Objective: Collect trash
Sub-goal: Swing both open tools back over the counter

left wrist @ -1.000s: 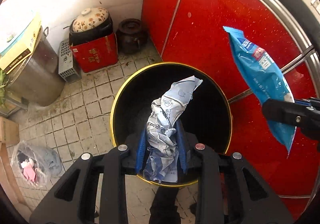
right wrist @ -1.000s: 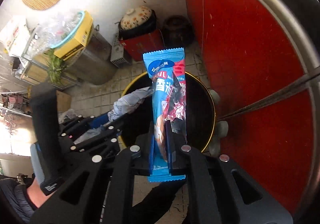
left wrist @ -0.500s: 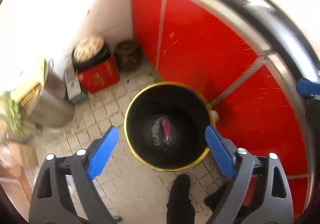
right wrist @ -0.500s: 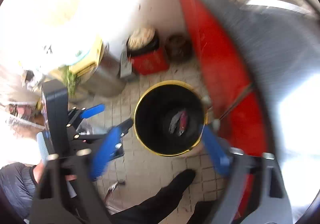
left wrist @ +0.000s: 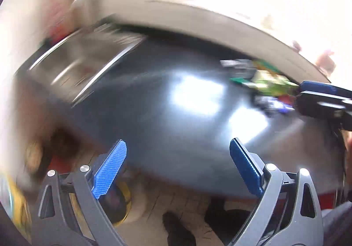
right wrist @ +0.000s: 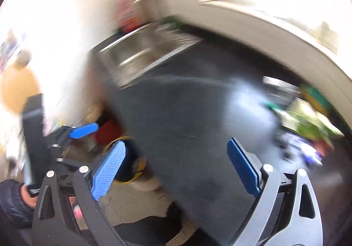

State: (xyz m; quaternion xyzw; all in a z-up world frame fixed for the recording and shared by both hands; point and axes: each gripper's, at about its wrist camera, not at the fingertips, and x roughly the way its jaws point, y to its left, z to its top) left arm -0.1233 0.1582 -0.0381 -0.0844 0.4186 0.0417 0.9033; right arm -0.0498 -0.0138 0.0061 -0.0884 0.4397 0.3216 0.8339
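Observation:
Both views are blurred by motion. My left gripper (left wrist: 178,169) is open and empty, above the near edge of a dark countertop (left wrist: 176,118). My right gripper (right wrist: 176,166) is open and empty over the same countertop (right wrist: 187,125). A blurred pile of green and coloured wrappers (left wrist: 270,85) lies at the counter's far right; it also shows in the right wrist view (right wrist: 308,123). The black bin with a yellow rim (right wrist: 127,171) stands on the floor below, at lower left; it also shows in the left wrist view (left wrist: 118,206).
A steel sink (left wrist: 88,63) is set in the counter at the far left, also in the right wrist view (right wrist: 145,54). A pale wall and a bright window lie behind. The tiled floor (left wrist: 176,202) and a red box (right wrist: 107,133) are below the counter edge.
Both grippers let their wrappers fall into the bin and opened. Both then swung up from the bin to the countertop.

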